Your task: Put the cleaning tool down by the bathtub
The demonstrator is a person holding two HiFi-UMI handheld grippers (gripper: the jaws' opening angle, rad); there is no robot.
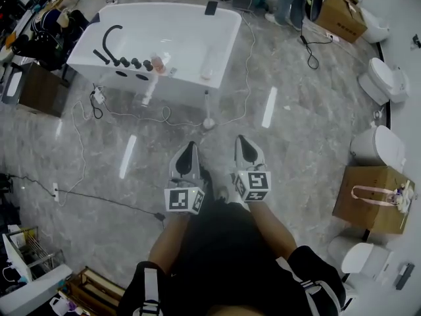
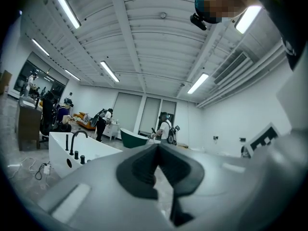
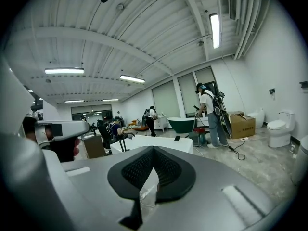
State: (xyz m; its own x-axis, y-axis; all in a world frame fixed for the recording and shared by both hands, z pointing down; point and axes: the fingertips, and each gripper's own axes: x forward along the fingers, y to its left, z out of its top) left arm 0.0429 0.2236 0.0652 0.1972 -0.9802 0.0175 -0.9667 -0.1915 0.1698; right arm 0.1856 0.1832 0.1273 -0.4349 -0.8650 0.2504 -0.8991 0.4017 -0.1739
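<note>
Touching, empty fingers: left gripper, right gripper.

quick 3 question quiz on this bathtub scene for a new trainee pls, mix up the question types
1. True or false: the left hand-held gripper is carrying a long-handled brush.
2. On the white freestanding bathtub, where does the curved black metal tap stand? A: at the end towards the head view's left. B: at the end towards its right. C: midway along the far rim.
3. Fill in: the brown cardboard box with the pink strap sits on the floor to the person's ____ side.

Key: 1 false, its jaws are together with nothing between them. 2 A. 3 right.
</note>
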